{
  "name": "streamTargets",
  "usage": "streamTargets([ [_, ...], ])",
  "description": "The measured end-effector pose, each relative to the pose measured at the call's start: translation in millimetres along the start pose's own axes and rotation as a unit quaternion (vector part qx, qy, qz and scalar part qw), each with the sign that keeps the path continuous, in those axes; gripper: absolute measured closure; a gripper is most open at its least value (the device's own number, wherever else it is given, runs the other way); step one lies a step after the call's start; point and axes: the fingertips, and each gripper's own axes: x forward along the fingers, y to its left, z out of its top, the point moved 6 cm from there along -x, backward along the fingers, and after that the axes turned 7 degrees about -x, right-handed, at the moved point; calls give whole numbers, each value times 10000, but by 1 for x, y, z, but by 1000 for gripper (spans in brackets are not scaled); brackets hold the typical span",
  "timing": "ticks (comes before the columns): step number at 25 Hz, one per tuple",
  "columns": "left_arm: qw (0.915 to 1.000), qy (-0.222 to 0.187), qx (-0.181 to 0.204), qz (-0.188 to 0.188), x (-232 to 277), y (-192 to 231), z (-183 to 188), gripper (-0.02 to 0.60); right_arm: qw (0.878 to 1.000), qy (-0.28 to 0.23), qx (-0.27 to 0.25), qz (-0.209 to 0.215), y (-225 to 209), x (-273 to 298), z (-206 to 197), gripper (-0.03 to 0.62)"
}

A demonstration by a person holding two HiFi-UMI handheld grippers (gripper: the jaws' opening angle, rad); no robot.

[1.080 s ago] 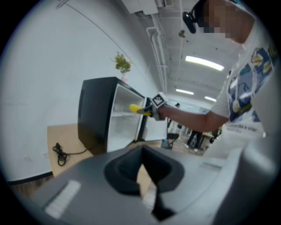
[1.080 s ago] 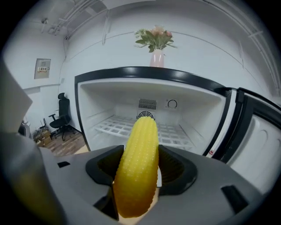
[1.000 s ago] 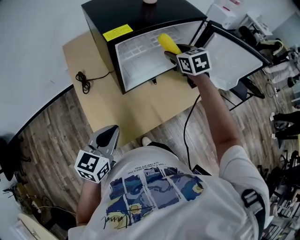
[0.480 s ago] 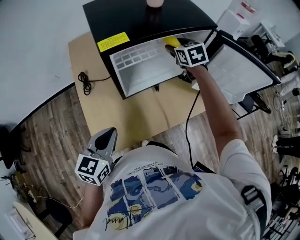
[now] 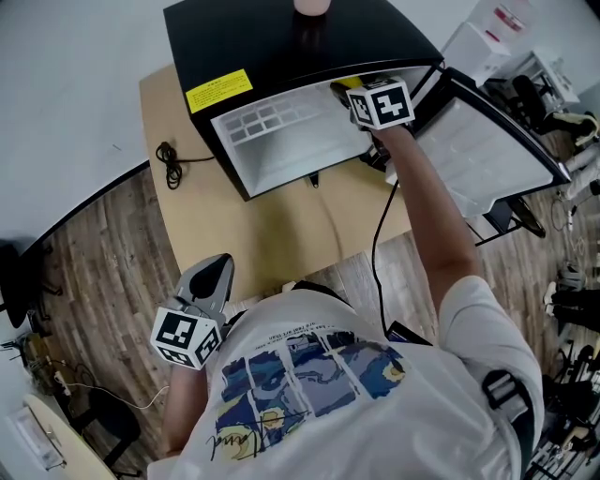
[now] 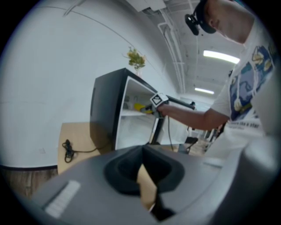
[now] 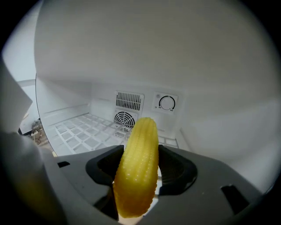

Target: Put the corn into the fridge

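The yellow corn stands up between the jaws of my right gripper, which is shut on it. That gripper reaches into the upper part of the open black fridge, above the white wire shelf. The back wall with a fan vent and a dial is close ahead. From the left gripper view the corn shows small inside the fridge. My left gripper hangs low by the person's side, far from the fridge, shut and holding nothing.
The fridge door stands swung open to the right. The fridge sits on a tan board with a coiled black cable at its left. A pink object rests on the fridge top. Equipment clutters the far right.
My right gripper has carried the corn deeper into the fridge, so in the head view the corn is now almost hidden. The left gripper has stayed put.
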Motion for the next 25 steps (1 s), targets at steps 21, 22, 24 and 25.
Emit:
streamTargets([
  [21, 10000, 52, -45, 31, 2, 5, 2, 572, 9999, -85, 52, -75, -7, 13, -3, 347],
  [22, 10000, 55, -46, 29, 1, 6, 1, 572, 9999, -92, 44, -99, -7, 13, -3, 347],
  [24, 10000, 59, -43, 23, -1, 8, 1, 572, 9998, -140, 71, -110, -6, 12, -2, 345],
  [25, 10000, 61, -40, 17, -2, 8, 1, 572, 9997, -181, 103, -102, -6, 12, -2, 344],
])
